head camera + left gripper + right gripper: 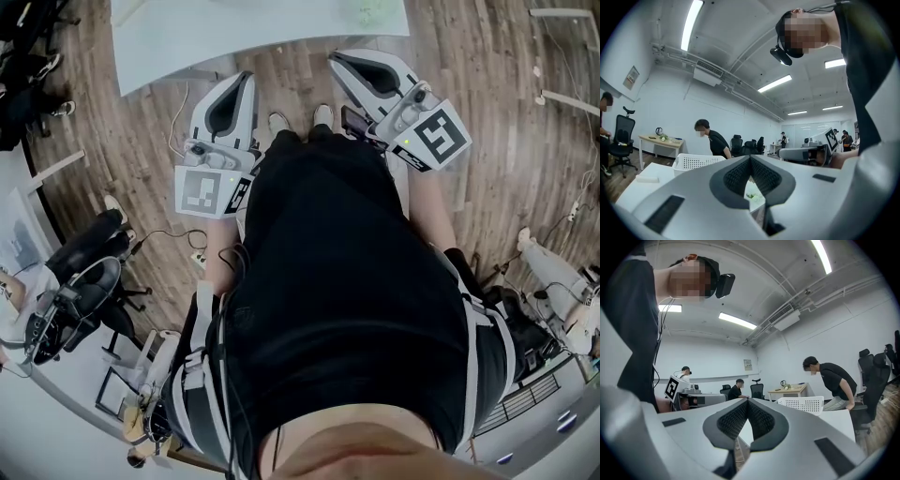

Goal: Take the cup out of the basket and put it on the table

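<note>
**Cup unseen, both pairs of jaws closed**

The cup shows in no view. The white basket (696,161) stands on the table (633,185), and its wall hides its inside. The left gripper (750,158) and right gripper (746,401) are held level side by side, pointing toward the table. Each has its jaws together with nothing between them.

No lettering can be read anywhere: the left cube (208,190) and right cube (439,134) carry only black-and-white square markers, and a wall notice (632,77) in the left gripper view and a wall sheet (747,364) in the right gripper view are too small to read.
</note>
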Demonstrator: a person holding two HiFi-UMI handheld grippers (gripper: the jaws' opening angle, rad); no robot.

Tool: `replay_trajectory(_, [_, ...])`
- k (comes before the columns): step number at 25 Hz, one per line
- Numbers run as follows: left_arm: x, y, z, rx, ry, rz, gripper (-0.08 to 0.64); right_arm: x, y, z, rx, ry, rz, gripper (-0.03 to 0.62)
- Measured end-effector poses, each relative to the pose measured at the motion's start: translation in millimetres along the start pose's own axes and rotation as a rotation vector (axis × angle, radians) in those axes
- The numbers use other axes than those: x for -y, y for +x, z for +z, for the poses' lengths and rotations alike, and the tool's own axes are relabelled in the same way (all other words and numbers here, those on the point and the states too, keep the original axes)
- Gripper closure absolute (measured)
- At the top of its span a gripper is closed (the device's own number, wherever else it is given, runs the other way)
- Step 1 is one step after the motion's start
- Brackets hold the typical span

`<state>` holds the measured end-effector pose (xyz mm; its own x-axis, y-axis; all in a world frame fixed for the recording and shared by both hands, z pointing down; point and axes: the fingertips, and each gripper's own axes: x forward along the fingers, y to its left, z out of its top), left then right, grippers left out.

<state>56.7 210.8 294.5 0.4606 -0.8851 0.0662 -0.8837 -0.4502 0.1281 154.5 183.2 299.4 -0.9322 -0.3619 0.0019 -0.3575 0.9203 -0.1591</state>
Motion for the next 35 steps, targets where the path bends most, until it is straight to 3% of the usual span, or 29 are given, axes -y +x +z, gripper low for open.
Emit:
replay_trajectory(11, [17.3, 22.6, -11.4, -0.009, -0.042, 0.074, 0.539, 27.8, -16.3, -8.4, -0.035, -0.005, 0.054, 0.575])
replay_trajectory(17, [22.1, 23.8, -12.4, -0.026, -0.024, 0.078, 0.539, 30.4, -15.6, -5.8, -0.028, 0.0, 0.066, 0.575])
replay_trajectory(24, [0.9, 20.7, -11.8, -0.026, -0.017, 0.082, 0.539, 27.6, 5.5, -9.5, -0.038, -0.009, 0.055, 0.575])
replay_trajectory(35, [-49.8, 44.8, 2.3, -0.031, 0.017, 0.019, 0.539, 44.2, 57.2, 6.7, -0.03, -0.035, 0.029, 0.575])
